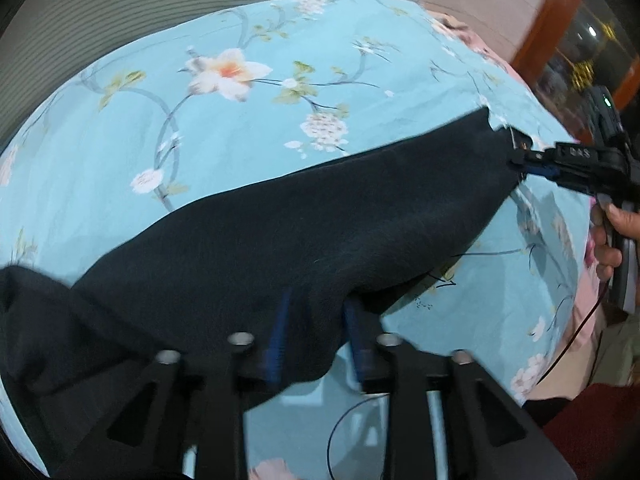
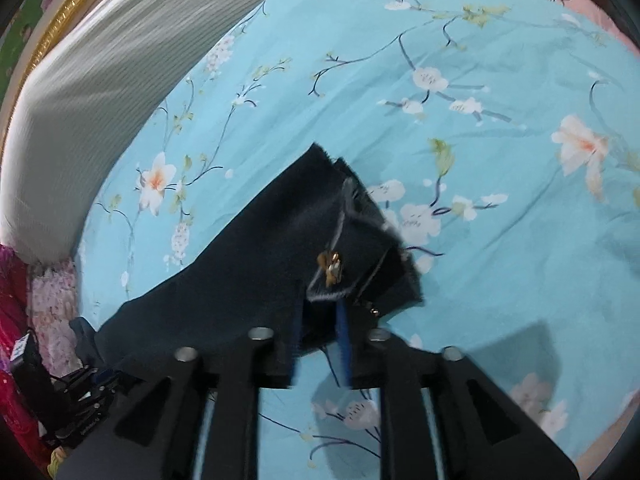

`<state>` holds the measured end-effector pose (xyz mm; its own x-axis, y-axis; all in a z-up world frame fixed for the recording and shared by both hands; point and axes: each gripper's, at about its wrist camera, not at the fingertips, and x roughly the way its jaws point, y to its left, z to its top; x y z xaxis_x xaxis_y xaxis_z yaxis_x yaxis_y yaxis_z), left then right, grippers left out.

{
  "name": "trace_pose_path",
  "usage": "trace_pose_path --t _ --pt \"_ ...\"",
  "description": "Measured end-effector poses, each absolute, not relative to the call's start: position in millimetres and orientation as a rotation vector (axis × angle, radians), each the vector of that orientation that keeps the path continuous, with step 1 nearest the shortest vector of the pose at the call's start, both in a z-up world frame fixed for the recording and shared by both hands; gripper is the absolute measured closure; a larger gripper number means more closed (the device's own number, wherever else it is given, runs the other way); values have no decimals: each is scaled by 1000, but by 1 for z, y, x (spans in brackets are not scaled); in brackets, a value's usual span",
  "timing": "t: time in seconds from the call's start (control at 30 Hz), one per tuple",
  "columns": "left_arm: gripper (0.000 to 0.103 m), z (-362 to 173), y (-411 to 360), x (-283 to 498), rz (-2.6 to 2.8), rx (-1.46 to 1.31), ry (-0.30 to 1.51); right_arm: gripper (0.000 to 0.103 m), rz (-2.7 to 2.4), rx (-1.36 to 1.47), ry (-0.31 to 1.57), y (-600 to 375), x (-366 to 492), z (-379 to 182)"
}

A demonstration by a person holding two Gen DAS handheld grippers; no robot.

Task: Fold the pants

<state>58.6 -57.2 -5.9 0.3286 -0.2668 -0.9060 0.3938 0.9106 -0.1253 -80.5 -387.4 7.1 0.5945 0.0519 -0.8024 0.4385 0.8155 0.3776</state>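
The dark navy pants (image 1: 304, 232) hang stretched between both grippers above a light blue floral bedsheet (image 1: 224, 120). My left gripper (image 1: 316, 320) is shut on one end of the pants, with cloth bunched over its blue pads. My right gripper (image 1: 520, 160) shows at the right of the left wrist view, shut on the far end. In the right wrist view the right gripper (image 2: 320, 340) is shut on the waist end of the pants (image 2: 248, 280), where a small gold metal clasp (image 2: 331, 268) shows. The left gripper (image 2: 92, 388) appears at the lower left, dark and blurred.
A white ribbed headboard (image 2: 80, 112) with a gold frame runs along the bed's far side. Pink floral bedding (image 2: 52, 304) lies at the bed's edges. A thin black cable (image 1: 352, 428) hangs below the left gripper. A hand (image 1: 616, 236) holds the right gripper.
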Motion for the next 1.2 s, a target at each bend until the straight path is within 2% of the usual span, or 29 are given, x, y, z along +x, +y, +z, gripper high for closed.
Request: trace_pose_path --t 0.1,0.2,0.33,0.4,0.53,0.63,0.97,1.2 --pt "51 5 -39 54 -389 43 1151 73 -231 588 876 -388 -87 23" --pt "39 12 -17 51 -301 -28 1161 71 -200 577 844 -382 -91 36" --pt "39 16 22 53 -197 -168 1193 71 -110 526 839 -357 -87 43" --pt "35 17 39 56 -138 -215 1205 71 -27 496 851 -337 -79 42" --pt "34 18 65 63 -29 -250 1233 71 126 427 894 -293 -57 36" --pt "30 21 85 70 40 -293 1229 71 237 372 928 -255 -41 30" --pt "30 16 142 120 264 -439 1317 71 600 125 993 -131 -10 23" --pt "30 4 155 149 323 -431 1385 71 776 -65 1009 -49 7 10"
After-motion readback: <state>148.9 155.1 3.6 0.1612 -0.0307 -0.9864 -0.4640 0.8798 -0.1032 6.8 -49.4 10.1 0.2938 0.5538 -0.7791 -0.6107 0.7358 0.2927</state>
